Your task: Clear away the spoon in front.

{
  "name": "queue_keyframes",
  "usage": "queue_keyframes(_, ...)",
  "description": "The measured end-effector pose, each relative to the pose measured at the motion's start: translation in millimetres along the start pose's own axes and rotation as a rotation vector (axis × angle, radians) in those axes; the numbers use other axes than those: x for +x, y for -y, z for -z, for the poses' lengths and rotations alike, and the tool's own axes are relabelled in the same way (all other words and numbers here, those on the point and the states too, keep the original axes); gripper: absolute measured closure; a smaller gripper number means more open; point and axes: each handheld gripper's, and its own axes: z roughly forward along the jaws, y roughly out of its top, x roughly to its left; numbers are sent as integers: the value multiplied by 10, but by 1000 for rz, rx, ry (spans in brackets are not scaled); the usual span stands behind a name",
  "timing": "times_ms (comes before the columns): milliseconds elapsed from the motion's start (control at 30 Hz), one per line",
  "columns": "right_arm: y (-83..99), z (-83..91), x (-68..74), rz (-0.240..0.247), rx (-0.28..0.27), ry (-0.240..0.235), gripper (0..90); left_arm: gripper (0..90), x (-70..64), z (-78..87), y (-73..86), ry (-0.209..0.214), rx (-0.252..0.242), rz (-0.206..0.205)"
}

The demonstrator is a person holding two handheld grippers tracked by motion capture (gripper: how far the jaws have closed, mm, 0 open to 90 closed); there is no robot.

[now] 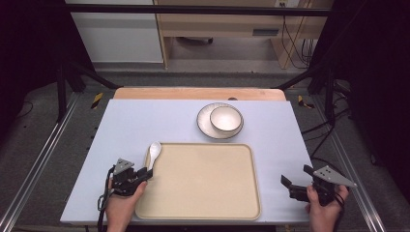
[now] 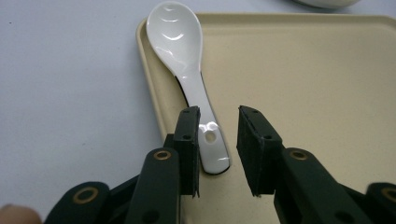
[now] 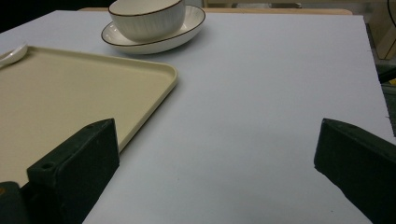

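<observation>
A white ceramic spoon lies across the left rim of a beige tray, bowl end pointing away from me. My left gripper is open around the spoon's handle end. The left pad touches the handle, and the right pad stands apart from it. My right gripper hangs wide open over bare table to the right of the tray, with nothing between its jaws. A white bowl sits on a white plate behind the tray.
The table is covered by a pale blue-grey mat, with a wooden strip along its far edge. Dark frame legs stand at both sides.
</observation>
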Motion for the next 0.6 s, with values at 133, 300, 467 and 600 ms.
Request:
queue_keyframes(133,0,0,1,-2,1,-1,5,643,-5,9,-6,4,-1,8)
queue_keyframes(300,0,-1,7,-2,4,-3,5,585,34,38,-29,10,-8,12)
queue_keyframes(467,4,0,6,-4,2,-5,5,387,83,94,-57,47,-8,4)
queue_keyframes(600,5,2,6,-4,2,-5,5,152,102,111,-57,100,-26,-5)
